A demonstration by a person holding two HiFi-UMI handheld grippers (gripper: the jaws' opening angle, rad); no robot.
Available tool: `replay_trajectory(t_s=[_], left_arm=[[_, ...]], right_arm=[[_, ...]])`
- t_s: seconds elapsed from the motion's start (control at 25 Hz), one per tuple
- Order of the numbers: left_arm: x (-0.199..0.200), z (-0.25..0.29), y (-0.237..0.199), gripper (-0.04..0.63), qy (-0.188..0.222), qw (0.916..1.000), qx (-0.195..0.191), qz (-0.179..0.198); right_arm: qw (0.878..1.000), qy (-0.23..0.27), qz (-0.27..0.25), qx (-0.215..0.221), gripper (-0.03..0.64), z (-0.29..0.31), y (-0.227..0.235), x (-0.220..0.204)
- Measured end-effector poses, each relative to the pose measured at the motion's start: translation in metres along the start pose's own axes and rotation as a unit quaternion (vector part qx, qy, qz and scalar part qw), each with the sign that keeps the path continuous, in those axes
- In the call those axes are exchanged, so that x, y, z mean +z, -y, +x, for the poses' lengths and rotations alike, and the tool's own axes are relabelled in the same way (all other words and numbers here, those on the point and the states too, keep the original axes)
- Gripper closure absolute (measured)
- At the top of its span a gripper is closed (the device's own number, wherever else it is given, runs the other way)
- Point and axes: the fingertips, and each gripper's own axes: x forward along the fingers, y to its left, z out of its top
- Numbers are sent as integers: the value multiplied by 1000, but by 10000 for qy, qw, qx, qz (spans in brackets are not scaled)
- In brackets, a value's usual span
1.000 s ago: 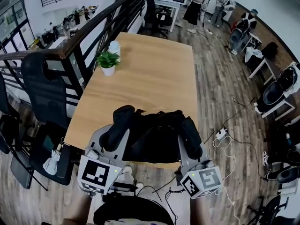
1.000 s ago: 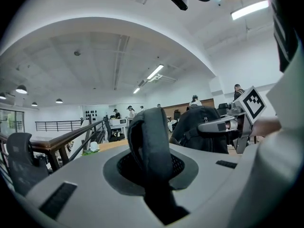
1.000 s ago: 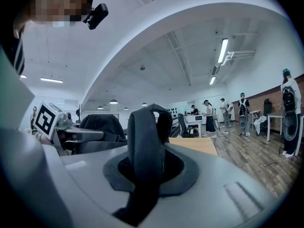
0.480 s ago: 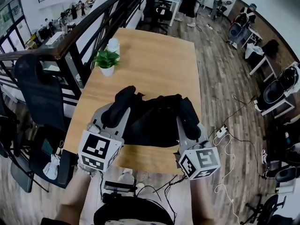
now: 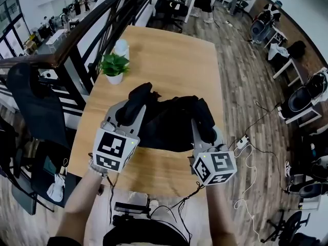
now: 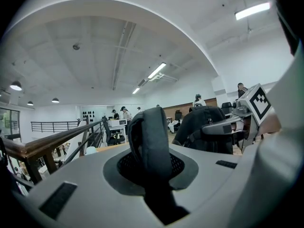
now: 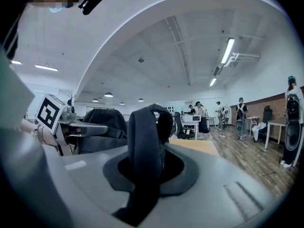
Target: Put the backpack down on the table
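A black backpack hangs between my two grippers over the near half of the wooden table. My left gripper is shut on one padded shoulder strap, which stands up through its jaws in the left gripper view. My right gripper is shut on the other strap. The bag's body shows to the right in the left gripper view and to the left in the right gripper view. Whether the bag's bottom touches the table is hidden.
A small potted plant and a white cup stand at the table's left edge. A dark stair railing runs along the left. Black chairs sit left of the table. A power strip and cables lie on the floor to the right.
Both grippers have carried the backpack forward from beyond the table's near edge to over the tabletop, and a little lower. Both stay closed on the straps.
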Motion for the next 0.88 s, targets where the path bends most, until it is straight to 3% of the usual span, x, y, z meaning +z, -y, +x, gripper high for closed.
replay_trajectory(t_s=[0.44,0.88], left_arm=[[-67,75,-34,531,-373,9992,-140,-40],[-108,106,-43,531,-607,9981,22,-95]], right_arm=[[9992,-344,59,-198,554,68,26,-61],[9983,-498,2,-316,554,96,43,-97]])
